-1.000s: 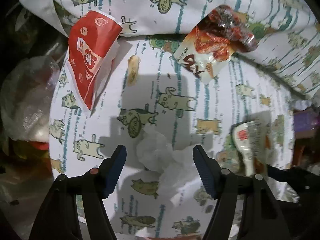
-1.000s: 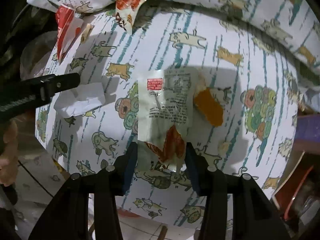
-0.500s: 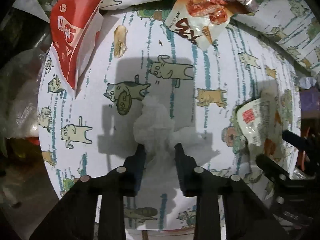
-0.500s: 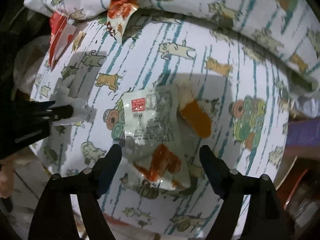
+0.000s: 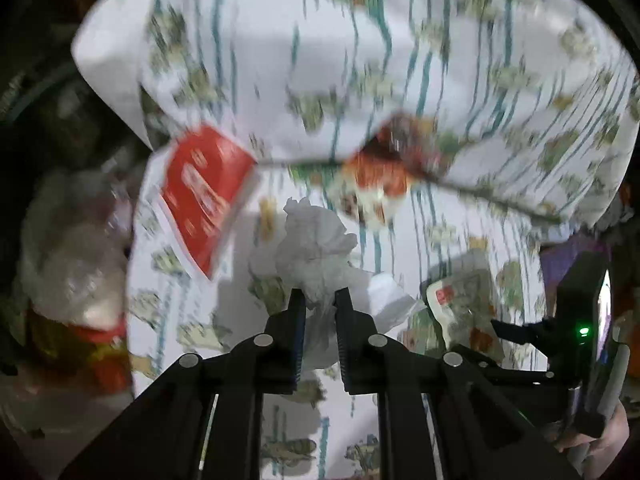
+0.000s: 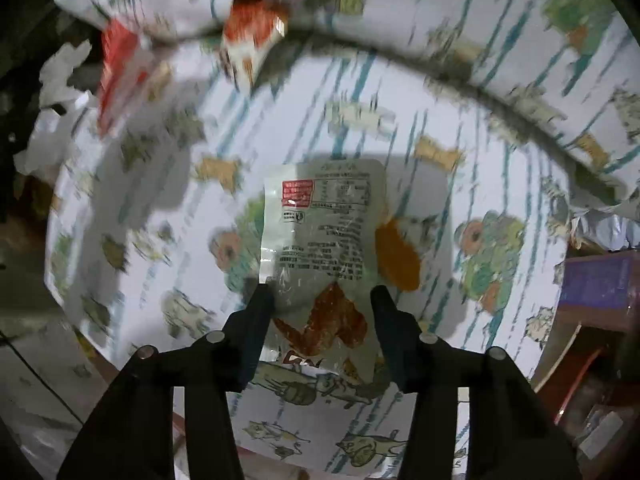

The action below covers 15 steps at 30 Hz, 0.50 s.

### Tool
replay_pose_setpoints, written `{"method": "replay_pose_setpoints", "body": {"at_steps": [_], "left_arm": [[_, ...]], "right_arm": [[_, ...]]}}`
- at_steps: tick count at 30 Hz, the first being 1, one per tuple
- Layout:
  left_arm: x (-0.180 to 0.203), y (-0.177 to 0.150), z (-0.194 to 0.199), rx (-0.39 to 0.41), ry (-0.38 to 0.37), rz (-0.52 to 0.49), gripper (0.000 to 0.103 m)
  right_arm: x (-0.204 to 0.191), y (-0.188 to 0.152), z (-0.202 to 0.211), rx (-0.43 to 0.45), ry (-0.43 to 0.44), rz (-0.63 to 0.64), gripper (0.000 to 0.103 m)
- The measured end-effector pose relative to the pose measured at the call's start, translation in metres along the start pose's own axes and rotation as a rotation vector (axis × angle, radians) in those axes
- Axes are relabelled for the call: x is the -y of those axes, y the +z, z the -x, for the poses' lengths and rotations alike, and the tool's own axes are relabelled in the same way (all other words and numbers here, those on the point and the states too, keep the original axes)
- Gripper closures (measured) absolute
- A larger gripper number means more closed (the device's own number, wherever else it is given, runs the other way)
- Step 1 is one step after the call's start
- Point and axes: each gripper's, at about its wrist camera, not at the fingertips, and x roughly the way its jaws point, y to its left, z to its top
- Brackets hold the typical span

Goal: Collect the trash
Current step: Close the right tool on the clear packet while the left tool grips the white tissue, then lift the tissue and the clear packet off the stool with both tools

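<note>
Cat-print sheeted bed [image 6: 304, 128] — red wrapper [image 5: 204, 192], orange snack bag [image 6: 252, 36], orange scrap [image 6: 398, 256]

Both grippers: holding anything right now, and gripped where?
The left hand-held gripper pinches the crumpled white tissue at its lower end. The right hand-held gripper clamps the clear snack wrapper across its lower part, by both side edges.

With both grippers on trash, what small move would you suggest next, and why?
Probably carry the tissue leftward to the bag: the left gripper, whose jaws have just been closing, pinches it clear of the sheet. The right gripper, also just closing, grips the wrapper.
</note>
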Motion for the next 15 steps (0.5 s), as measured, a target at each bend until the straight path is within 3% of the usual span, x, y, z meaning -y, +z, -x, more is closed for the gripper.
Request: {"method": "replay_pose_setpoints", "body": {"at_steps": [1, 2, 6, 10, 12, 14, 15], "left_arm": [[0.004, 0.004, 0.005, 0.028, 0.011, -0.002, 0.087], [0.001, 0.006, 0.011, 0.06, 0.024, -0.007, 0.087], [0.002, 0.008, 0.035, 0.192, 0.087, -0.058, 0.087], [0.0, 0.004, 0.045, 0.214, 0.075, -0.049, 0.087], [-0.005, 0.004, 0.046, 0.205, 0.066, -0.032, 0.087], [-0.007, 0.005, 0.047, 0.207, 0.074, -0.027, 0.087], [-0.009, 0.006, 0.047, 0.205, 0.086, -0.028, 0.087]], "right_arm": [[-0.003, 0.003, 0.01, 0.03, 0.015, -0.008, 0.084], [-0.003, 0.005, 0.018, 0.052, 0.039, -0.017, 0.088], [-0.018, 0.004, 0.033, 0.121, 0.058, -0.007, 0.088], [-0.034, 0.007, 0.004, 0.115, 0.037, -0.057, 0.086], [-0.041, 0.007, -0.005, 0.103, 0.062, -0.086, 0.077], [-0.038, 0.01, -0.016, 0.089, 0.051, -0.122, 0.025], [-0.054, 0.005, -0.029, 0.096, 0.043, -0.139, 0.02]]}}
